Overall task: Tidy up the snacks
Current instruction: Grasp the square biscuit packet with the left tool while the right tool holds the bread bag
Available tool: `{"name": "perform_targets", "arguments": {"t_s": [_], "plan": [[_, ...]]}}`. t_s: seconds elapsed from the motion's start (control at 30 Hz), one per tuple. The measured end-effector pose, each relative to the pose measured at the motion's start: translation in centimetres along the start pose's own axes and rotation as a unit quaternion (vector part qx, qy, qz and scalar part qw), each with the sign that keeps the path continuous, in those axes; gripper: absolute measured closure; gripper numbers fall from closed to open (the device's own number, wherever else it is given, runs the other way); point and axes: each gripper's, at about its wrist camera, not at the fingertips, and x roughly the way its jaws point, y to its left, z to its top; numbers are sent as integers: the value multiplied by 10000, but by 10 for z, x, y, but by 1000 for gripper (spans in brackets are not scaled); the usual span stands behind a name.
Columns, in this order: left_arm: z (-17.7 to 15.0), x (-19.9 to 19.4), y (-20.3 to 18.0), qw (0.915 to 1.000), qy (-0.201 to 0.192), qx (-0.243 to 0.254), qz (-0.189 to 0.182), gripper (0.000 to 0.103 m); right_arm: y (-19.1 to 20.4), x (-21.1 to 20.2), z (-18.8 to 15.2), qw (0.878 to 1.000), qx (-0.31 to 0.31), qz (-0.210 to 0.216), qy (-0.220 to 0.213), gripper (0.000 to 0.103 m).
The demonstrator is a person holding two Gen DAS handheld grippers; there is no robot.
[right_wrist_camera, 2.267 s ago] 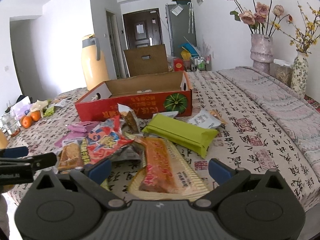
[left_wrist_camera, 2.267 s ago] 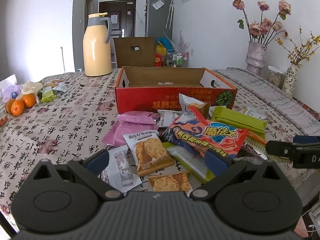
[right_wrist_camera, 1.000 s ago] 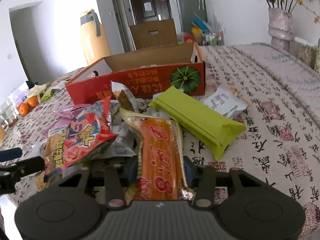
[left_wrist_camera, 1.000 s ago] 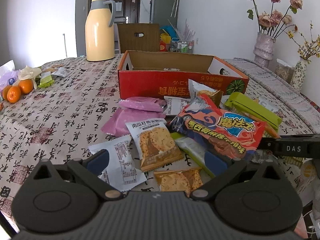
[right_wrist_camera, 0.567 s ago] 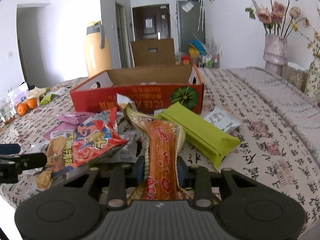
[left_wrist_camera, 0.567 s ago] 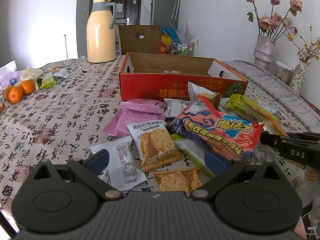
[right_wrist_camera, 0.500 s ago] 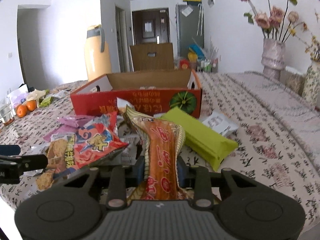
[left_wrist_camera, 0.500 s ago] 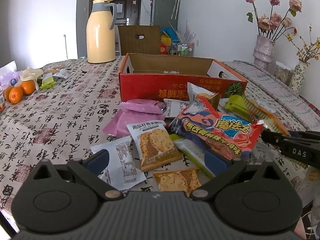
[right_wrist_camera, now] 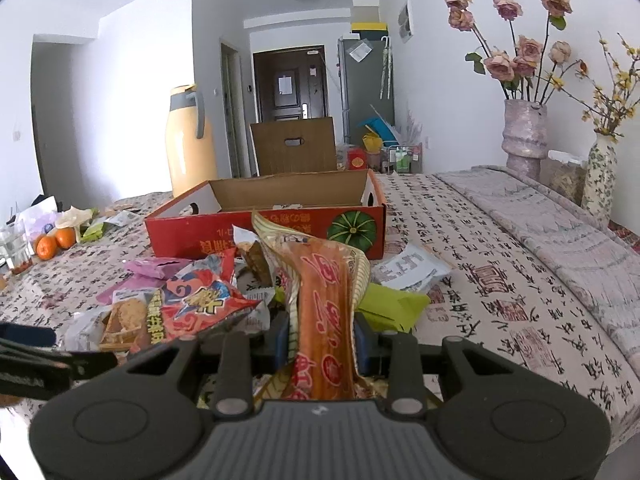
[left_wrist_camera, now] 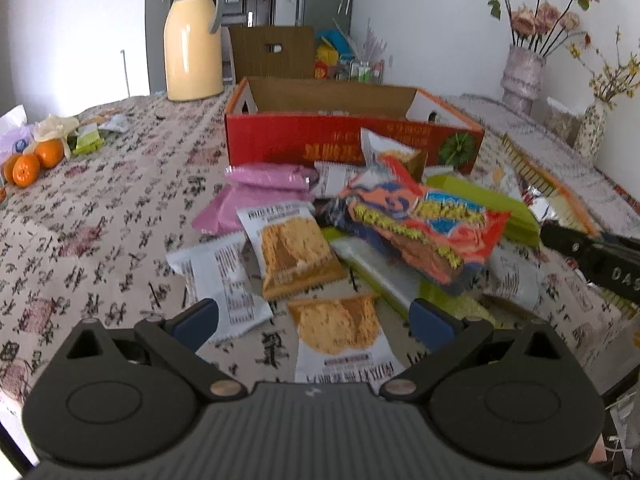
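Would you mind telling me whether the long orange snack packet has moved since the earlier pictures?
Yes. The orange snack packet has risen off the pile, its far end now overlapping the red box, clamped in the right tongs.

Glossy crinkled plastic snack wrappers (left_wrist_camera: pixel 416 224), matt corrugated cardboard box (right_wrist_camera: pixel 264 236) – red printed outside, patterned cloth tablecloth (right_wrist_camera: pixel 500 280), smooth shiny thermos (left_wrist_camera: pixel 194 36)

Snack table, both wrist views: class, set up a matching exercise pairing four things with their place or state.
Things:
1. long orange snack packet
2. red cardboard box
3. tall yellow thermos jug
4. oranges

States:
A. far left table edge
B. clamped in the right gripper
C. open-topped, behind the snack pile
D. upright beyond the box

Pairs: 1-B, 2-C, 3-D, 4-A
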Motion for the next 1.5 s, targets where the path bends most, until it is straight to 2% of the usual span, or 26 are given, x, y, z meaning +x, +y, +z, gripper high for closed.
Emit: {"name": "perform_targets", "arguments": {"t_s": [0.2,0.27,0.63,0.77,0.83,0.93,1.1,1.5], "plan": [[-6,7,-4,9998,159,-38,117,0,-1,-6,-5,10000,51,26,-21,72],[-7,8,-6,9998,157,-11,155,4,-1,-6,-7,10000,65,39,-13,72],[-8,14,-21,9993,199,280,142,42,-2,-5,-11,9999,110,88,31,72],[-9,18,-21,9993,243,267,49,45,-3,-4,-12,9998,133,94,58,71],[-8,18,-21,9994,227,259,34,52,-3,-3,-13,9998,138,103,77,71],[-8,18,-19,9995,194,231,21,57,-3,-1,-13,9998,144,120,97,71],[-9,15,-21,9995,106,307,8,60,-2,0,-14,9998,145,128,111,71],[-4,-1,-17,9993,-218,291,13,61,-1,-4,-11,9999,109,106,38,71]]}}
